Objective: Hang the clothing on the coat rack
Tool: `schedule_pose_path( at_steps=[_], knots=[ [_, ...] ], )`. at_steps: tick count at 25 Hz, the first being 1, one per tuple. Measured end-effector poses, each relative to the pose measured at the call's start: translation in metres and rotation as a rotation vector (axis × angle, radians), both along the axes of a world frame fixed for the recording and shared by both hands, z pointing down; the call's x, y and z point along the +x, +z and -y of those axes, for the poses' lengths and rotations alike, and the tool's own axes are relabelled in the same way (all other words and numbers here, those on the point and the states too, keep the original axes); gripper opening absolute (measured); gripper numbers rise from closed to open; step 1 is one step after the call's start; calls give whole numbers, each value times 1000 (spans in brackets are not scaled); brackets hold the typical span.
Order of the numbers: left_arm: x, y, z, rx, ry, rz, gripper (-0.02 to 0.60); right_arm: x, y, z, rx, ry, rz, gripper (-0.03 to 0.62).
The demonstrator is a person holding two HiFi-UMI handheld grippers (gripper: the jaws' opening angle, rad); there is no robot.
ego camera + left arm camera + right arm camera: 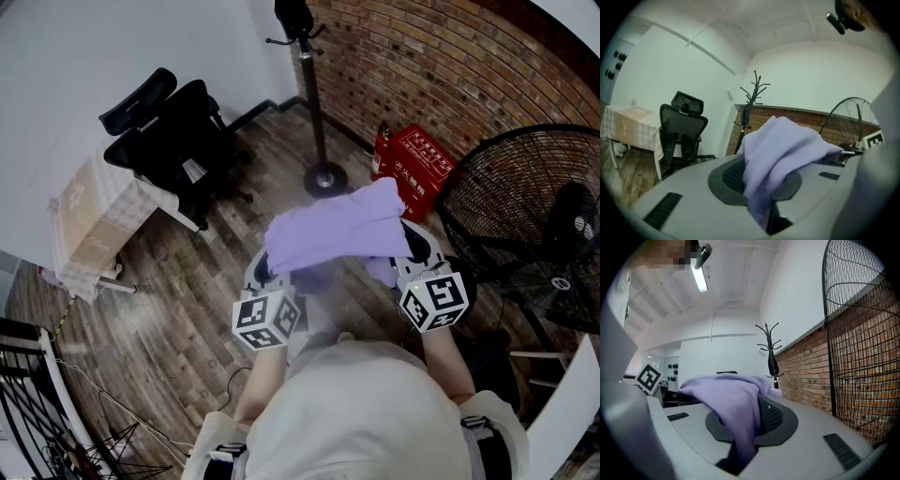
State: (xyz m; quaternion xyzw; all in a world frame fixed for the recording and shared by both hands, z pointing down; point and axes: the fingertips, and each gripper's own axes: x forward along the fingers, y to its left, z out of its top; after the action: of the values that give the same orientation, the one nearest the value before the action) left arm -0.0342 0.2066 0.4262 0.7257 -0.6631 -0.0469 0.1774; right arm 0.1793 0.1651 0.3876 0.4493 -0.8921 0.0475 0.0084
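Observation:
A lilac piece of clothing [337, 232] is stretched between my two grippers at chest height. My left gripper [272, 272] is shut on its left part, and the cloth [778, 150] bunches up out of the closed jaws. The right gripper [408, 251] is shut on the other side, where the cloth [736, 404] drapes over the jaws. The black coat rack [314, 94] stands ahead on its round base near the brick wall; its hooked top shows in the left gripper view [754, 93] and in the right gripper view [768, 341].
A black office chair [173, 141] and a table with a checked cloth [89, 225] stand to the left. A red box [417, 164] leans on the brick wall. A large floor fan [530, 225] stands close on the right. Wooden floor lies between me and the rack.

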Motion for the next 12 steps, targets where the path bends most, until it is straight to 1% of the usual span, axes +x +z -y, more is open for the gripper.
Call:
schedule_pose_path(
  at_steps=[4,12],
  knots=[
    [6,2,-7,1,3,-12,55,4,-2,-5,10,-4,11,41],
    [-1,-2,-13,18,4,-23,55,-4,-8,-12,26,-15,13,41]
  ],
)
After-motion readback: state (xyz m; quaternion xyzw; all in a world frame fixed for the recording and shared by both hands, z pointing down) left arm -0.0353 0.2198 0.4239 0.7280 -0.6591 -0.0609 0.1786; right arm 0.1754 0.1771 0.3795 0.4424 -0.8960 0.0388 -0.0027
